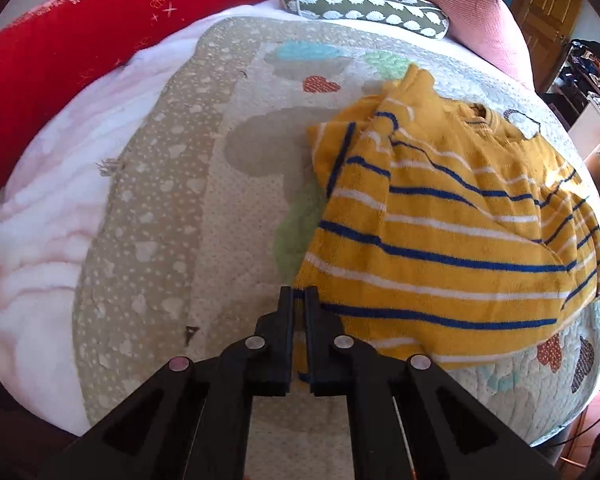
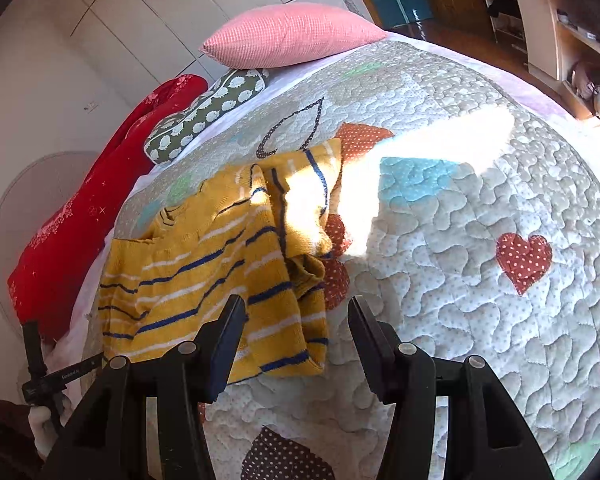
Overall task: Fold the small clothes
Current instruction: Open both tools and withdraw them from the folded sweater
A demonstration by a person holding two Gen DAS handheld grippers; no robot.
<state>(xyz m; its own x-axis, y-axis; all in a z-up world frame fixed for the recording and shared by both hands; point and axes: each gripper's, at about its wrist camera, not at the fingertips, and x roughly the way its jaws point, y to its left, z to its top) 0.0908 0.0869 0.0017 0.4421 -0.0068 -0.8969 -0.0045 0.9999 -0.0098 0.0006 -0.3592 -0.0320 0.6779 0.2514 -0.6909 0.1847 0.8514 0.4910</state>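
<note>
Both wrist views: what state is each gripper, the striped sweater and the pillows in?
Left gripper: shut on the sweater's hem corner.
Right gripper: open, holding nothing.
Yellow striped sweater: partly folded, rumpled, on the quilt.
Pink pillow: lying at the bed's head.

Pink pillow [image 2: 292, 36], red blanket [image 1: 80, 36], heart-patterned quilt [image 2: 460, 220].

**Count of things on the bed**

One yellow striped sweater [image 2: 204, 280] lies on one quilt [image 2: 460, 280]. There are three pillows or cushions at the head end: one pink pillow [image 2: 292, 36], one olive patterned cushion [image 2: 204, 116] and one long red cushion [image 2: 88, 216]. Two tools are present: the left tool [image 1: 299, 296] and the right tool [image 2: 296, 312], each with two black fingers.
</note>
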